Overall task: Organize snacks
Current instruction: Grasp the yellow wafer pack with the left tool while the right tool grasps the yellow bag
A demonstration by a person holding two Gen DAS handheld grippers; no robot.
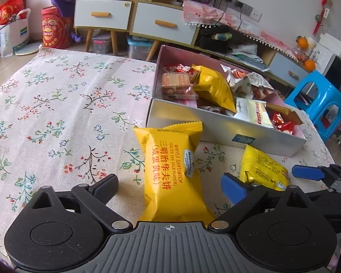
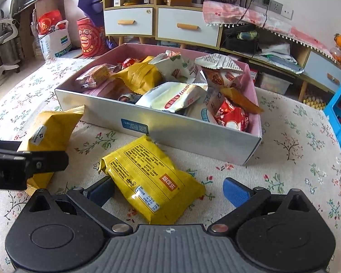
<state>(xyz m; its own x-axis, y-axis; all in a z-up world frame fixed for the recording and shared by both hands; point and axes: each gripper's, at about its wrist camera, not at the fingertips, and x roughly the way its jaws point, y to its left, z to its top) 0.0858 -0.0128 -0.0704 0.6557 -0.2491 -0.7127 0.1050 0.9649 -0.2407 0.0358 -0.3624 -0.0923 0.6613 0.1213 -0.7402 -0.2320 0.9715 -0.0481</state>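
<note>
While both pairs of tongs point down at the flowered tablecloth (image 1: 56,104), each stands apart over its own yellow packet. The left gripper (image 1: 169,187) has its jaws wide, and the waffle sandwich packet (image 1: 174,173) lies lengthwise between them, its far crimped end pointing away toward the box (image 1: 227,129). Neither pad appears to press on the wrapper; a strip of cloth shows on each side of it. The right gripper (image 2: 168,191) is likewise spread, and the second yellow packet (image 2: 152,179) lies slantwise between its fingers, printed back up. Its near left edge sits just beside, perhaps touching, the left finger, though I cannot tell which; the right finger (image 2: 235,192) stands clear of it.

Ahead of both tongs sits the open box, white outside and pink inside, heaped with wrapped snacks (image 2: 170,86). Both packets lie on the cloth on the near side of its front wall, the waffle packet's far end close to that wall. From the right wrist view, the left gripper's finger (image 2: 43,161) crosses in front of the waffle packet (image 2: 52,132).
</note>
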